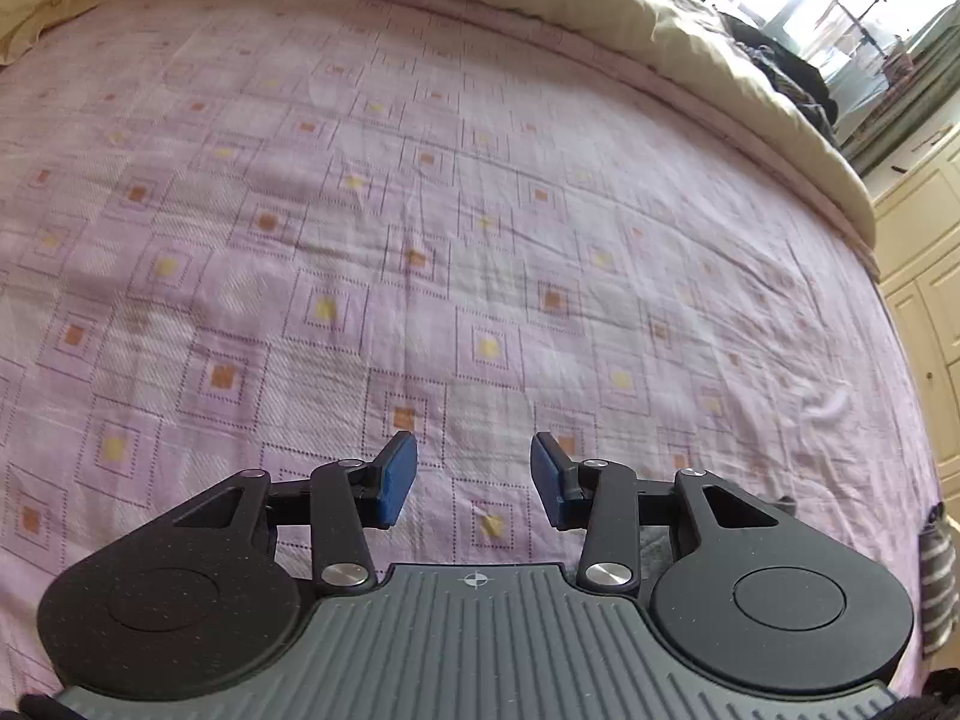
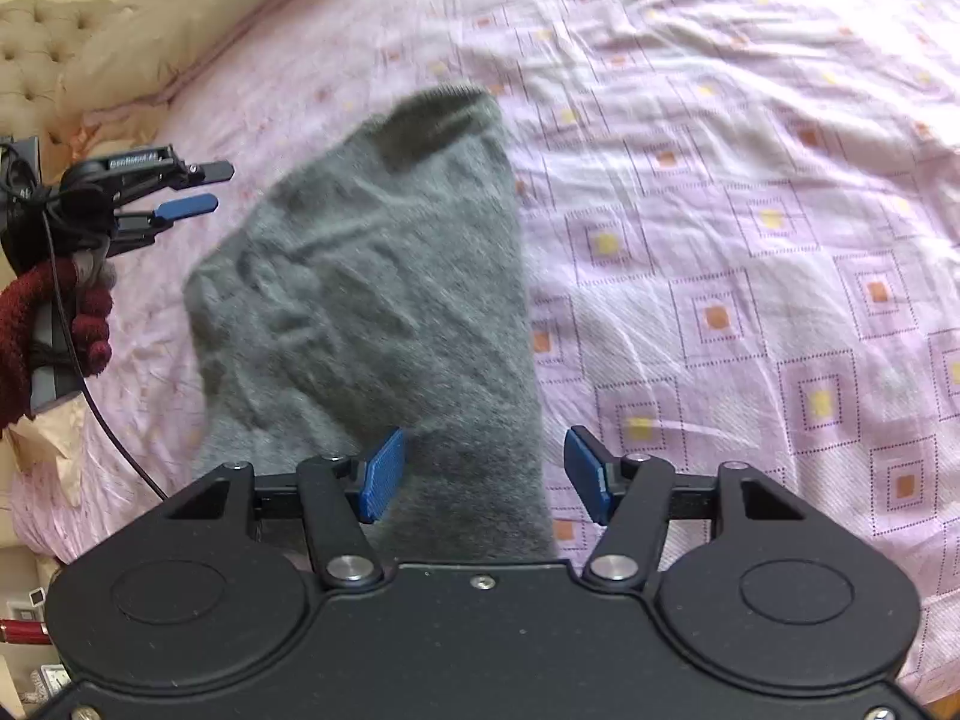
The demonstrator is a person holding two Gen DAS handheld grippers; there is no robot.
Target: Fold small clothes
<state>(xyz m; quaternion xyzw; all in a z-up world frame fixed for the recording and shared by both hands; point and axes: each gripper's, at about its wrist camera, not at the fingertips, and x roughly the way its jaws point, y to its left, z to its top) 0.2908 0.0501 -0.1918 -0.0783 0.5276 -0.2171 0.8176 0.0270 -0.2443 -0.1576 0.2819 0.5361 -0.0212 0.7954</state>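
A grey fuzzy sock (image 2: 372, 300) lies flat on the pink patterned bedsheet (image 2: 750, 240), its cuff end pointing away. My right gripper (image 2: 483, 477) is open, hovering over the sock's near end with the blue pads on either side of it, holding nothing. My left gripper (image 1: 474, 480) is open and empty above bare sheet (image 1: 420, 210). It also shows in the right wrist view (image 2: 198, 186) to the left of the sock, held by a hand in a dark red glove (image 2: 36, 324). A grey scrap of cloth (image 1: 657, 540) shows under the left gripper's right finger.
A beige duvet (image 1: 630, 18) is bunched along the far edge of the bed. A cream tufted headboard (image 2: 30, 42) is at the upper left. Cream cupboards (image 1: 924, 276) stand beside the bed. A striped cloth (image 1: 939, 576) hangs at the bed's right edge.
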